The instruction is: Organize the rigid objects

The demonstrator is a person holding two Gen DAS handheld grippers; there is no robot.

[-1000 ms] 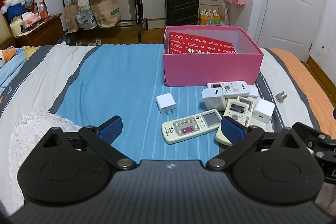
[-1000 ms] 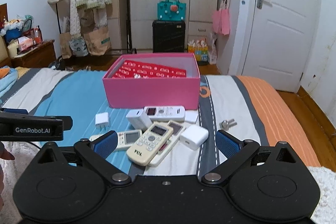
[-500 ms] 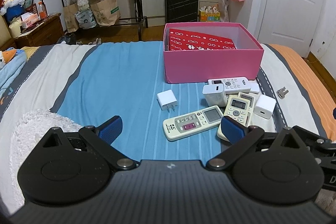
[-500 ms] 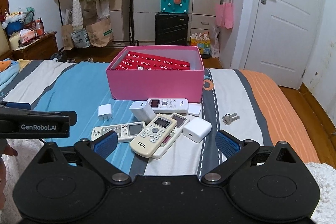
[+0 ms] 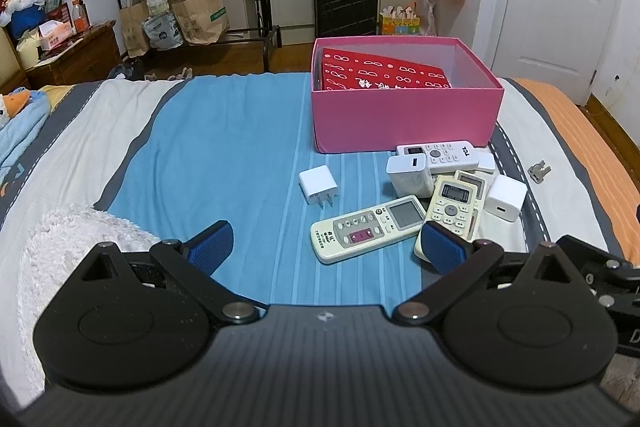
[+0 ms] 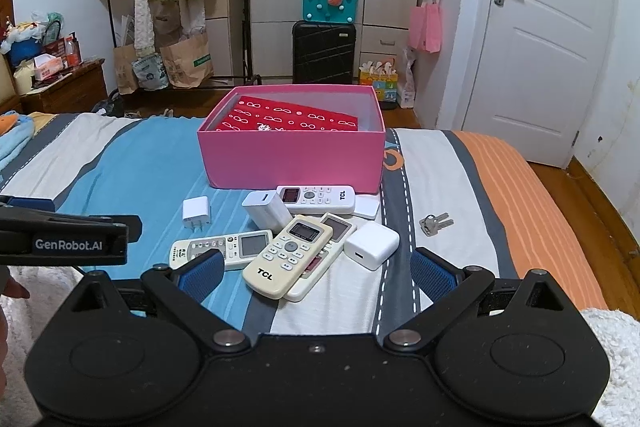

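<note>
A pink box (image 5: 404,119) (image 6: 294,161) holding a red patterned package (image 5: 380,75) stands on the bed. In front of it lie several remotes: a white one (image 5: 368,229) (image 6: 224,249), a cream TCL one (image 6: 288,255) (image 5: 450,211), a white TCL one (image 6: 318,199) (image 5: 440,155). White chargers lie among them: a plug adapter (image 5: 318,185) (image 6: 196,213), a tall block (image 5: 410,173) (image 6: 266,209), a cube (image 5: 506,197) (image 6: 372,245). Keys (image 6: 434,223) (image 5: 538,171) lie right. My left gripper (image 5: 326,243) and right gripper (image 6: 316,269) are open, empty, short of the pile.
A white fluffy blanket (image 5: 68,247) lies at the near left. A blue cloth (image 5: 16,131) lies far left. Beyond the bed stand a black suitcase (image 5: 346,7), a clothes rack and a door (image 6: 560,39). The left gripper's body (image 6: 64,241) shows in the right wrist view.
Both grippers have risen and drawn back a little, so the box and the pile sit lower and farther in view. Both stay open. Nothing on the bed has moved.
</note>
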